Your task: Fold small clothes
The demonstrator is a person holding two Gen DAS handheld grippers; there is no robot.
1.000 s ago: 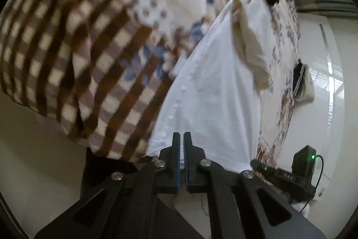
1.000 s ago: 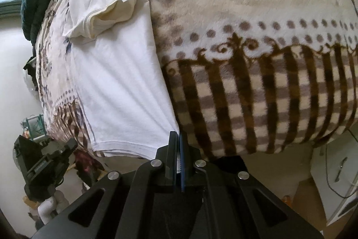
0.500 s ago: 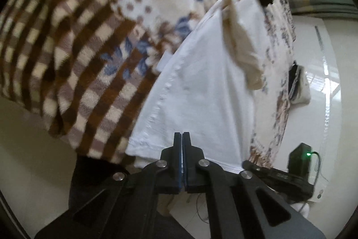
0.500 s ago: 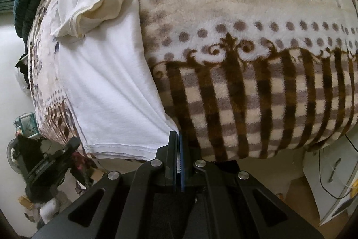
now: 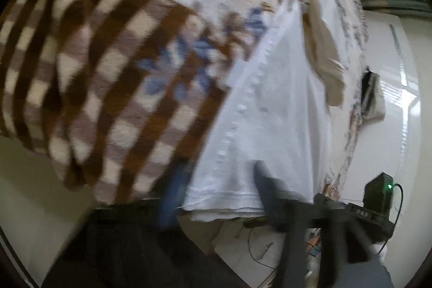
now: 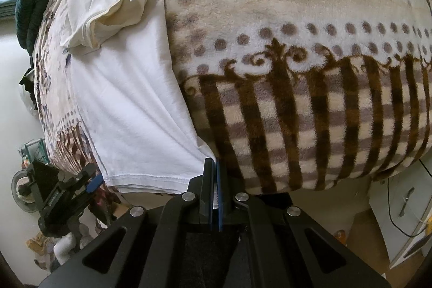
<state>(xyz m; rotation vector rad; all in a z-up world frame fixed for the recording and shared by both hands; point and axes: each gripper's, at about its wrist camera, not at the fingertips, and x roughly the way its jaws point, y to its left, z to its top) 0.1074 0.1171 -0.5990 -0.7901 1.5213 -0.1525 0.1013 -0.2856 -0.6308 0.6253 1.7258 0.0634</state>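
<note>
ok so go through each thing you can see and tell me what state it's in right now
white t-shirt: spread flat on the blanket, sleeve folded in, hem at the bed's edge.
left tongs: just opening, hem between the blurred fingers.
right tongs: shut on the hem corner.
blanket: draped over the bed.

- My left wrist view is smeared by motion blur: the left gripper (image 5: 216,190) shows only as soft dark streaks, and the checked blanket (image 5: 108,66) has lost its fine texture.
- My right wrist view is sharp, down to the blanket pile and the hem stitching on the white shirt (image 6: 127,99).
- Soft, even daylight fills both views, with only faint shadows in the shirt's folds.
- The glossy floor (image 5: 399,88) carries bright window glare.
- Both fisheye views bulge strongly, and their edges fall to black.
</note>
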